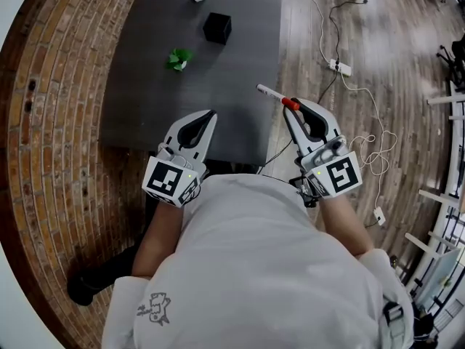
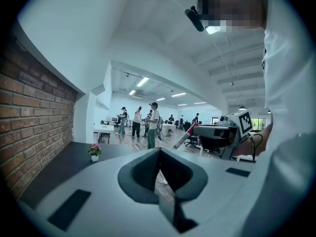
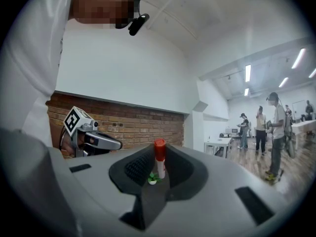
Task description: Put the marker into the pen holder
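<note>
- The marker point(image 1: 272, 94) is pinched crosswise in your right gripper point(image 1: 291, 107), red cap by the jaws, white barrel sticking out over the edge of the table point(image 1: 240, 122).
- The pen holder point(image 1: 217, 27), a black cube, stands well apart on the far part of the table, between two small potted plants.
- You're in the carry step; next, reach forward and tip the marker upright over the opening.
- Your left gripper point(image 1: 209, 116) has its jaws pressed together on nothing.
</note>
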Motion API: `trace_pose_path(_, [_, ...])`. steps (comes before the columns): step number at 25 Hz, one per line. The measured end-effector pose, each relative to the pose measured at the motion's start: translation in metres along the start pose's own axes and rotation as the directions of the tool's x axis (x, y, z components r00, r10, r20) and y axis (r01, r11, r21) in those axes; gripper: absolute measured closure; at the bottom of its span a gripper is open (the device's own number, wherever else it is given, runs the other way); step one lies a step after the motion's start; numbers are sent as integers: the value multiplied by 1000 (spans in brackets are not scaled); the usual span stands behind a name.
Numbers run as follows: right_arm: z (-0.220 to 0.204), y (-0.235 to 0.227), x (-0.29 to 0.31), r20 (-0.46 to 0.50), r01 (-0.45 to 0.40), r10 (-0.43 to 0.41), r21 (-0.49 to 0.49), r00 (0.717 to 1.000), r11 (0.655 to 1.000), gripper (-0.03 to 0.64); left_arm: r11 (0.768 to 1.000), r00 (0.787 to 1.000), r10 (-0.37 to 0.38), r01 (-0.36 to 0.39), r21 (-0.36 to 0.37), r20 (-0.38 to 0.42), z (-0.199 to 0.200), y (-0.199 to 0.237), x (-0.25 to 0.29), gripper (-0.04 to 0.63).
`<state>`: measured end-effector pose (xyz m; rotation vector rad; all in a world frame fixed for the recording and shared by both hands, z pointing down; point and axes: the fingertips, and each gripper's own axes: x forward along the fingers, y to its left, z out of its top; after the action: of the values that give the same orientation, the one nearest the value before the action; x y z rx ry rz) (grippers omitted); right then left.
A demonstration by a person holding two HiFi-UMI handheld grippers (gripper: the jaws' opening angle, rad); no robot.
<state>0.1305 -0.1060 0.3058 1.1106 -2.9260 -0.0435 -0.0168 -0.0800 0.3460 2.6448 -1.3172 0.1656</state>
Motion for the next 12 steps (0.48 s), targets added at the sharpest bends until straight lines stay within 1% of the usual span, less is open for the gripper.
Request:
trace_pose_path(6, [-14, -8, 35, -33, 14, -14, 3, 999, 1000, 551, 1000, 1000, -16, 16, -13, -8, 1, 38, 15, 584])
trace_pose_path(12, [-26, -16, 65, -67, 33, -33, 2, 997, 999, 551, 998, 998, -54, 54, -22, -24, -2, 72, 38, 584])
